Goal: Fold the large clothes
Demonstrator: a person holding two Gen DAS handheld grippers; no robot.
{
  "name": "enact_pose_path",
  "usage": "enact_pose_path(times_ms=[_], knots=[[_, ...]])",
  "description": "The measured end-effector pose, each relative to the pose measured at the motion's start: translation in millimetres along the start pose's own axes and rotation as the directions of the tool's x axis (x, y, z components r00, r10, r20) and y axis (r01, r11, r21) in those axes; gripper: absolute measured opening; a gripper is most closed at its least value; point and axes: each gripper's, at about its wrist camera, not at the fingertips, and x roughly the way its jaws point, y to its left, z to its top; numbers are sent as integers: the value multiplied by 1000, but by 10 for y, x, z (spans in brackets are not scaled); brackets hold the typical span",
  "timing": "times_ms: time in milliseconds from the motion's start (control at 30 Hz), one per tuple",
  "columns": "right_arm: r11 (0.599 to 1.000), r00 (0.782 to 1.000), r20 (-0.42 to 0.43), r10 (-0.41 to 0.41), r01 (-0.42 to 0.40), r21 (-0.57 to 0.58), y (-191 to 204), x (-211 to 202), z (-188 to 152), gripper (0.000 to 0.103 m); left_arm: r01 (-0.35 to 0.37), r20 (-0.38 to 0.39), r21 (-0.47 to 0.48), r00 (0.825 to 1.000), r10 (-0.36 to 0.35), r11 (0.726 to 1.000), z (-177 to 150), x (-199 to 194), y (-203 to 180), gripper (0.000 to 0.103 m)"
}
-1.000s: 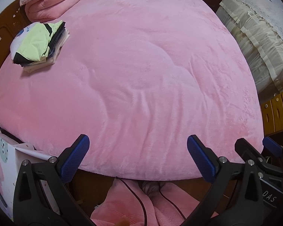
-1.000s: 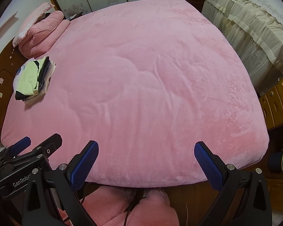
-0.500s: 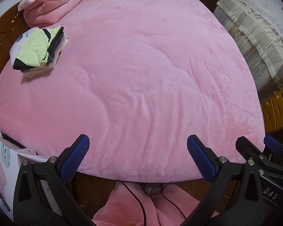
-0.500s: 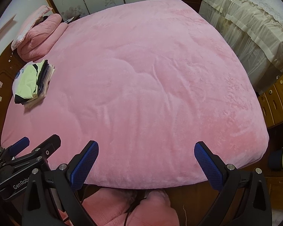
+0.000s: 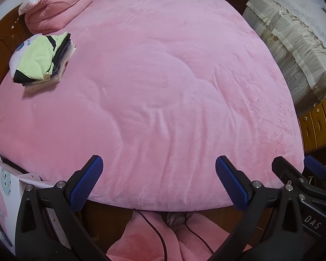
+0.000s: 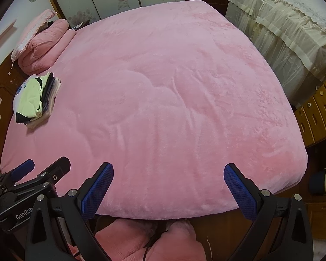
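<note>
— How are the two grippers seen?

— The left gripper (image 5: 158, 178) is held wide open, and nothing is gripped between its blue pads. The right gripper (image 6: 168, 187) is spread just as wide and is also empty. Both are held side by side over the near edge of the pink bed cover (image 5: 163, 82).

— And where are the clothes found?

— A stack of folded clothes (image 5: 40, 62) is laid on the bed cover at its far left side, well apart from both grippers, with a pale green piece on top. Just behind the stack, at the far left corner of the cover, a rolled pink quilt (image 5: 54, 16) is placed. To the right of the cover, a cream draped cloth (image 6: 282, 34) is seen.
</note>
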Motion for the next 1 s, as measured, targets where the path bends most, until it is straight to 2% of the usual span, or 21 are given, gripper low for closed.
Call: enact_pose_path(times_ms=[633, 1000], knots=[[1000, 1000, 11, -6, 6, 8, 48, -56, -113, 102, -17, 25, 0, 1000, 17, 1000, -64, -85, -31, 102], [1000, 1000, 14, -9, 9, -9, 37, -83, -60, 102, -13, 25, -1, 1000, 13, 1000, -17, -85, 1, 102]])
